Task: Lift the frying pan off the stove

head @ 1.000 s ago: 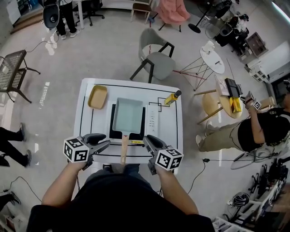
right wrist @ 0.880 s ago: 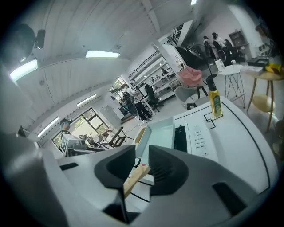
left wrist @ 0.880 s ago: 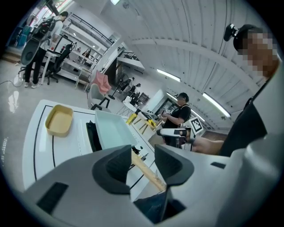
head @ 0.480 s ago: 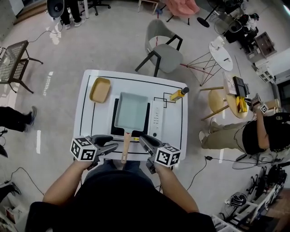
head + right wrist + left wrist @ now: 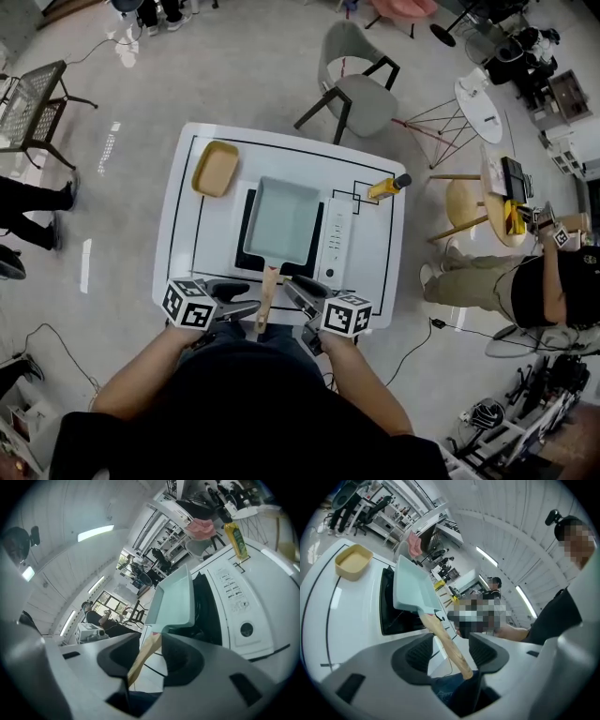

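A rectangular pale-teal frying pan sits on the black stove, with its wooden handle pointing at the table's front edge. My left gripper comes at the handle's end from the left and my right gripper from the right. In the left gripper view the handle runs between the jaws of the left gripper, which are opening and stand off it. In the right gripper view the handle lies between the opening jaws of the right gripper, with a gap on its left side.
A yellow dish stands at the white table's back left. A yellow bottle lies at the back right, beside the stove's control panel. A grey chair stands behind the table, and a person stands to the right.
Both grippers have drawn in from the sides toward the handle's end, and their jaws have spread wider. The pan has stayed on the stove.
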`<control>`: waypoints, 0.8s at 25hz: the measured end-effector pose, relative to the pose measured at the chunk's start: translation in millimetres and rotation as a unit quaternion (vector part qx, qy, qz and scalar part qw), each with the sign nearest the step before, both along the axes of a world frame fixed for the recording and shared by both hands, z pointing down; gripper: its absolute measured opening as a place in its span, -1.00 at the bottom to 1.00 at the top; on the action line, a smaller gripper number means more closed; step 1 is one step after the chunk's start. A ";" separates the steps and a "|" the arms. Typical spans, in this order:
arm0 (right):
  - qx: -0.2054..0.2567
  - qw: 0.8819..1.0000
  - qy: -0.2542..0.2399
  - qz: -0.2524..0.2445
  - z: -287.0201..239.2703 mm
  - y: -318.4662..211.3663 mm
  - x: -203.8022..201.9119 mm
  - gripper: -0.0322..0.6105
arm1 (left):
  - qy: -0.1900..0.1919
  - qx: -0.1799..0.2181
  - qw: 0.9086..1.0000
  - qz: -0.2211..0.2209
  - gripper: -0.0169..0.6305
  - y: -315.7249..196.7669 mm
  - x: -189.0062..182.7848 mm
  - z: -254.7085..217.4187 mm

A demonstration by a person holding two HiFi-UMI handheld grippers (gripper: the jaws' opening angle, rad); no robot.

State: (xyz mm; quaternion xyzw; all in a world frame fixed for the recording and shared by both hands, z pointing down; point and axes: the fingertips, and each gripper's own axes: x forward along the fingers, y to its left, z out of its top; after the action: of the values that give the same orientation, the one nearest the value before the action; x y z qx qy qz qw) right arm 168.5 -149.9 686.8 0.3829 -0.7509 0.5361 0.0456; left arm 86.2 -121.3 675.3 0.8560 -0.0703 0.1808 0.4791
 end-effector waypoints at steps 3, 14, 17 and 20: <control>-0.013 1.000 -0.022 -0.008 5.6 0.8 -8.7 -0.42 | 0.002 -0.020 1.000 -0.006 -0.18 2.4 1.9 7.9; -0.051 0.995 -0.068 -0.041 28.0 3.9 -30.4 -0.29 | 0.027 -0.095 0.995 0.000 -0.14 22.0 21.6 31.4; -0.061 0.993 -0.082 -0.052 32.2 5.2 -37.2 -0.26 | 0.038 -0.118 0.992 0.005 -0.14 27.6 28.4 34.5; -0.075 0.990 -0.106 -0.058 34.6 6.9 -43.3 -0.24 | 0.054 -0.138 0.989 0.013 -0.14 34.6 35.2 33.2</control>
State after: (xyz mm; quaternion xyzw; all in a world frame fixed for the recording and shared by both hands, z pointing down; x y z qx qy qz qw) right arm 125.2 -143.0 721.4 0.2753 -0.7302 0.6248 0.0256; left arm 121.4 -86.7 708.5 0.7909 -0.0077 0.1489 0.5935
